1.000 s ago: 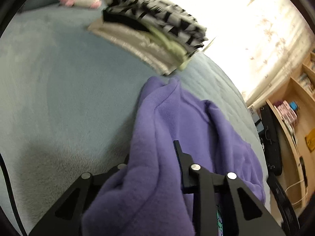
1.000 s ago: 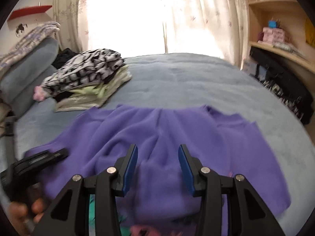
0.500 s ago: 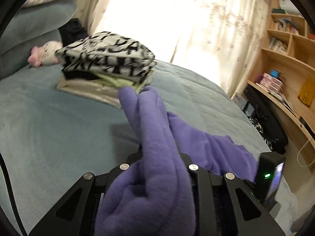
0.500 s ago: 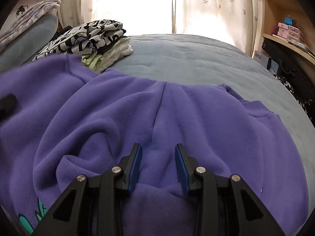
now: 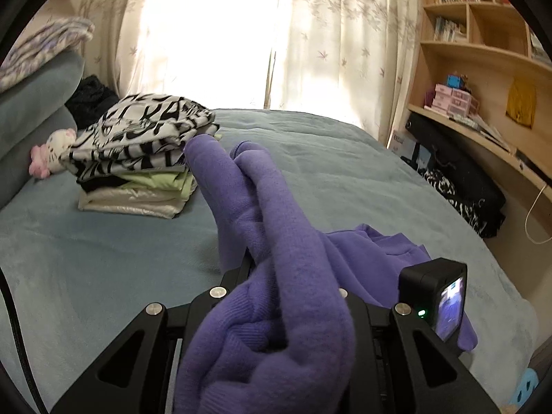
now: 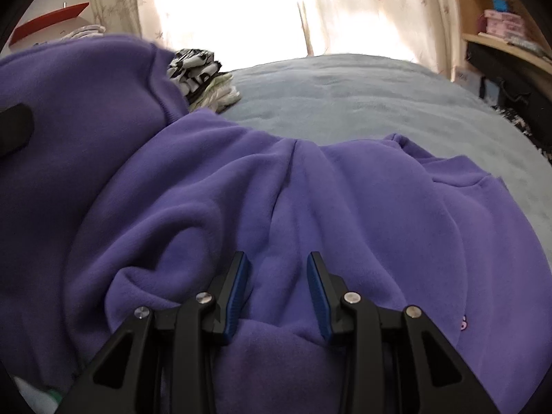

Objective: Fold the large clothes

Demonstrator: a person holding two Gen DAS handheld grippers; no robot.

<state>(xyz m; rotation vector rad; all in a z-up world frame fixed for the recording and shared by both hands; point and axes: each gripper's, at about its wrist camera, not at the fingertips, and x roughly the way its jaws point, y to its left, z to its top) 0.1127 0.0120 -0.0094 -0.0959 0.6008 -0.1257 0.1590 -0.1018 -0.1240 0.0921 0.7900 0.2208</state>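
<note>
A purple fleece sweatshirt lies spread on the grey-blue bed. My left gripper is shut on a thick bunch of it. That bunch drapes over the jaws, hides the fingertips and stands up as a long fold. My right gripper is low on the sweatshirt, its blue pads pinching a raised ridge of fleece between them. Creases run from that ridge toward the far hem. The left gripper's black body shows at the left edge of the right wrist view, with lifted purple cloth around it.
A stack of folded clothes, topped by a black-and-white print, sits at the far left of the bed beside a pink and white plush toy. Curtains hang behind. Wooden shelves and black bags line the right side.
My left gripper has risen and rolled level, carrying its bunch of purple fleece up and toward the right gripper. The right gripper has sunk lower onto the sweatshirt, and lifted cloth now fills its left side.
</note>
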